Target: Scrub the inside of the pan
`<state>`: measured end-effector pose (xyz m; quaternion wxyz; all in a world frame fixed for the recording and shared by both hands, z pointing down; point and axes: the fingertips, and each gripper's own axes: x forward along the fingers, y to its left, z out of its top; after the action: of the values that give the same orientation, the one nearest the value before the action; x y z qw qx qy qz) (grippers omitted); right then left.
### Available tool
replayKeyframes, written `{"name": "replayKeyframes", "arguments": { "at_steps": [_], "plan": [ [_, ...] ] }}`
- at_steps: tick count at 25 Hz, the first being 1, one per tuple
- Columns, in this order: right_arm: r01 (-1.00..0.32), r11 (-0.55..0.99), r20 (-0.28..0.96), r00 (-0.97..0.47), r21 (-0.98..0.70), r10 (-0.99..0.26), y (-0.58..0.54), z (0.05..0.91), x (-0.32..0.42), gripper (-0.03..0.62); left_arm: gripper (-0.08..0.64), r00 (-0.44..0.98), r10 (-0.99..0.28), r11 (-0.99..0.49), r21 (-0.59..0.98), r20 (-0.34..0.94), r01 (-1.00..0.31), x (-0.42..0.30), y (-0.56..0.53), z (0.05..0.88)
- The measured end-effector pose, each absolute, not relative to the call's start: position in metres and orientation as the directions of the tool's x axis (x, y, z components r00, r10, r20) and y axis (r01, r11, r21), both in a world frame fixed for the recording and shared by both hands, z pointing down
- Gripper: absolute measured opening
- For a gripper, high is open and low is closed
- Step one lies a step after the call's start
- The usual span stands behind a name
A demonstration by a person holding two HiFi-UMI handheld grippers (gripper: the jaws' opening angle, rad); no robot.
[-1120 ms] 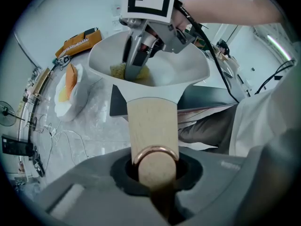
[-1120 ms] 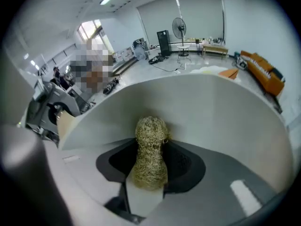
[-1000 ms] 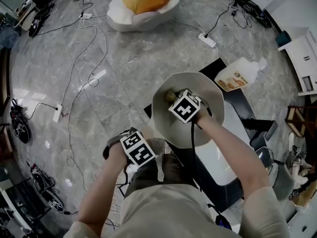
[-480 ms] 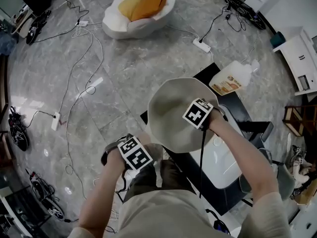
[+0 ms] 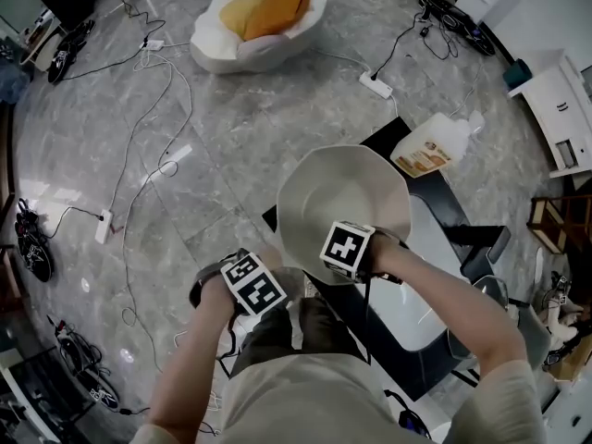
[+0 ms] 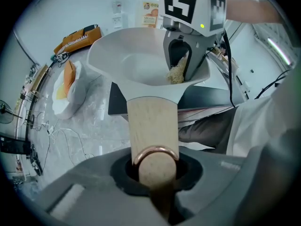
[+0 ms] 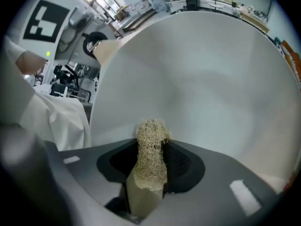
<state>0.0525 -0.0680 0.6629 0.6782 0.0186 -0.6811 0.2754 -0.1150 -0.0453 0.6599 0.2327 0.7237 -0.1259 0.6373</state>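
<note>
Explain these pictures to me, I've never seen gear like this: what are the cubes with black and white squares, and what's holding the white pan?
No robot here: a person holds a two-jaw gripper in each hand; the marker cubes are part of those. The top-down picture comes from a camera on the person's head; the other two cameras ride on the grippers. The left gripper is clamped on the wooden handle of the white pan, holding it over a black table. The right gripper grips a loofah scrubber against the pan's inside. A bottle with an orange label stands beyond the pan.
</note>
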Motion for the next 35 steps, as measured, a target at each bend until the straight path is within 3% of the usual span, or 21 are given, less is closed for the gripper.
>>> {"name": "replayKeyframes", "arguments": {
  "at_steps": [5,9,15,20,25,29,32,33,35],
  "plan": [
    [-0.482,0.743,0.883,-0.323,-0.463,0.341,-0.081,0.657,0.007,0.17,0.051,0.163,0.114,-0.858,0.18,0.98,-0.482,-0.114,-0.044,0.662],
    [-0.491,0.755,0.858,-0.48,-0.435,0.182,-0.113,0.647,-0.033,0.172,0.051,0.168,0.112,-0.857,0.181,0.979,-0.482,-0.113,-0.043,0.662],
    [-0.554,0.781,0.831,-0.549,-0.287,-0.084,-0.182,0.638,-0.052,0.172,0.049,0.184,0.118,-0.861,0.193,0.976,-0.471,-0.114,-0.042,0.66],
    [-0.64,0.753,0.794,-0.533,-0.152,-0.292,-0.234,0.632,-0.032,0.17,0.049,0.182,0.11,-0.863,0.185,0.977,-0.471,-0.114,-0.043,0.662],
    [-0.794,0.608,0.774,-0.402,-0.029,-0.489,-0.279,0.623,0.023,0.169,0.049,0.181,0.116,-0.859,0.19,0.977,-0.475,-0.116,-0.04,0.66],
    [-0.868,0.492,0.793,-0.258,0.059,-0.551,-0.287,0.619,0.082,0.169,0.049,0.17,0.113,-0.856,0.183,0.979,-0.483,-0.116,-0.041,0.661],
    [-0.921,0.39,0.803,-0.228,0.006,-0.551,-0.276,0.612,0.117,0.169,0.054,0.145,0.098,-0.862,0.157,0.985,-0.482,-0.119,-0.043,0.662],
    [-0.93,0.367,0.8,-0.238,-0.024,-0.551,-0.271,0.605,0.124,0.169,0.066,0.135,0.093,-0.866,0.147,0.986,-0.477,-0.121,-0.043,0.662],
    [-0.934,0.35,0.784,-0.268,-0.069,-0.56,-0.259,0.585,0.13,0.17,0.216,0.127,0.09,-0.87,0.14,0.988,-0.473,-0.125,-0.042,0.663]
  ]
}}
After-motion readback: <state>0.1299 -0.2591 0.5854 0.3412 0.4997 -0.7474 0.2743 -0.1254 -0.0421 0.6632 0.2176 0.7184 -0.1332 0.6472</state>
